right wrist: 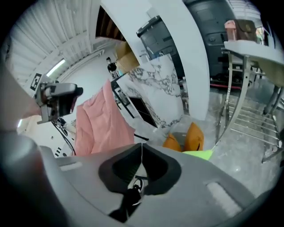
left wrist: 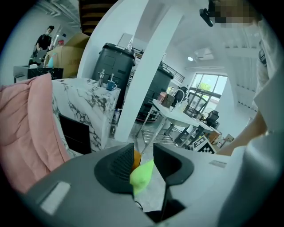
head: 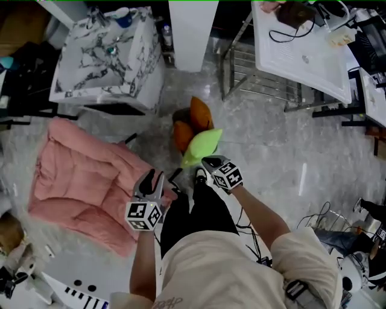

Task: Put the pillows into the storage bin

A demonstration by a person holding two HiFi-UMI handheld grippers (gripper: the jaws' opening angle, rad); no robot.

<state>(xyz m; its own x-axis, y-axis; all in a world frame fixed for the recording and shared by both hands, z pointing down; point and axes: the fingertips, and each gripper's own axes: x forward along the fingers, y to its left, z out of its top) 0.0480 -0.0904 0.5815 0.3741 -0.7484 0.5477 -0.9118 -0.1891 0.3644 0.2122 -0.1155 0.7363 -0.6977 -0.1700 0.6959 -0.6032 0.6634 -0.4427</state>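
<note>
Nearest, item by item, on my way outward:

1. Left gripper (head: 154, 176), held over my dark trouser leg. Jaws stand apart with nothing clasped. The green pillow only shows through the gap, further off.
2. Right gripper (head: 207, 161), just beside the near end of the green pillow. In the right gripper view its jaws meet tip to tip with nothing between them.
3. Green pillow (head: 202, 146), on the floor before my feet, tilted up against the orange pillows. It is outside the bin.
4. Two orange pillows (head: 192, 121), upright and touching, set in a dark low container, apparently the storage bin (head: 179, 113). Its rim is mostly hidden.
5. Pink quilted cushion (head: 84, 181), large and flat, to my left. It lies on a pale shaggy rug (head: 18, 151).
6. Floor (head: 271, 151): glossy grey marbled stone, with a tangle of cables (head: 319, 220) at my right.
7. Marble-patterned cabinet (head: 108, 54), beyond the cushion, with a blue mug (head: 125, 18) on top.
8. White pillar (head: 192, 30), just right of the cabinet.
9. White table (head: 301, 54) on a metal frame, far right, carrying a dark bag (head: 295, 13) and a cord.
</note>
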